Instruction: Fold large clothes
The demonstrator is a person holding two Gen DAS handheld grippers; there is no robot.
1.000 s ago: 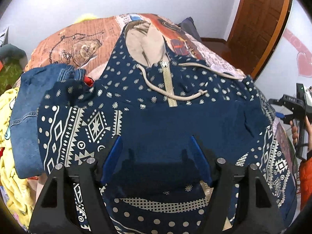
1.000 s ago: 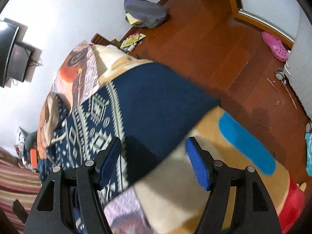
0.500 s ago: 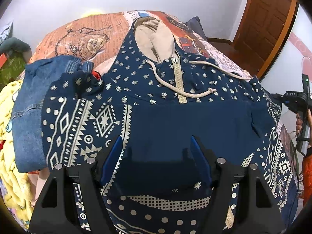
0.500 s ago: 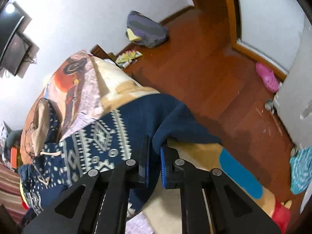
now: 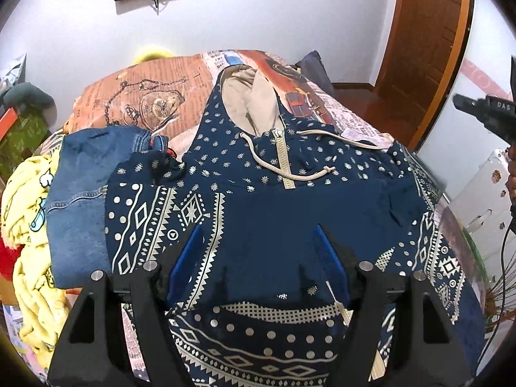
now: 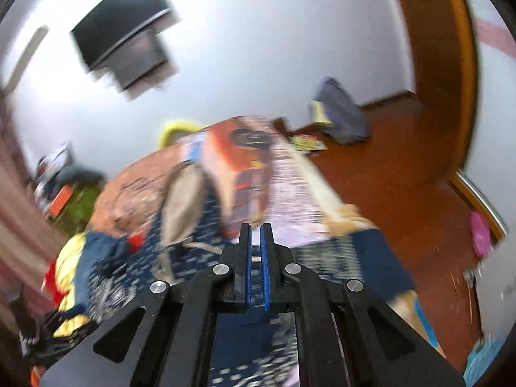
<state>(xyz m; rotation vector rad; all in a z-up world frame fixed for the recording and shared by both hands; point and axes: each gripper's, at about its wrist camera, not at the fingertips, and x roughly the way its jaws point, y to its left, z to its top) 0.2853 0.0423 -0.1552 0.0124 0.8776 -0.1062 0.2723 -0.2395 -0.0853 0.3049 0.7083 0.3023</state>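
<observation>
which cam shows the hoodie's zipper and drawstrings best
The left wrist view: the hoodie lies spread and sharp, with its zipper and drawstrings clear. The right wrist view is motion-blurred and shows only smeared navy fabric and the beige hood lining.

My left claw (image 5: 258, 258) points steeply down, its blue pads (image 5: 187, 258) spread wide with nothing pressed between them. My right claw (image 6: 255, 242) tilts down less steeply; its pads (image 6: 266, 277) sit almost together, only a thin slit between. That view is smeared, so I can't tell whether cloth is pinched there. From the left camera, the right claw's black body (image 5: 483, 113) shows at the right edge.
</observation>
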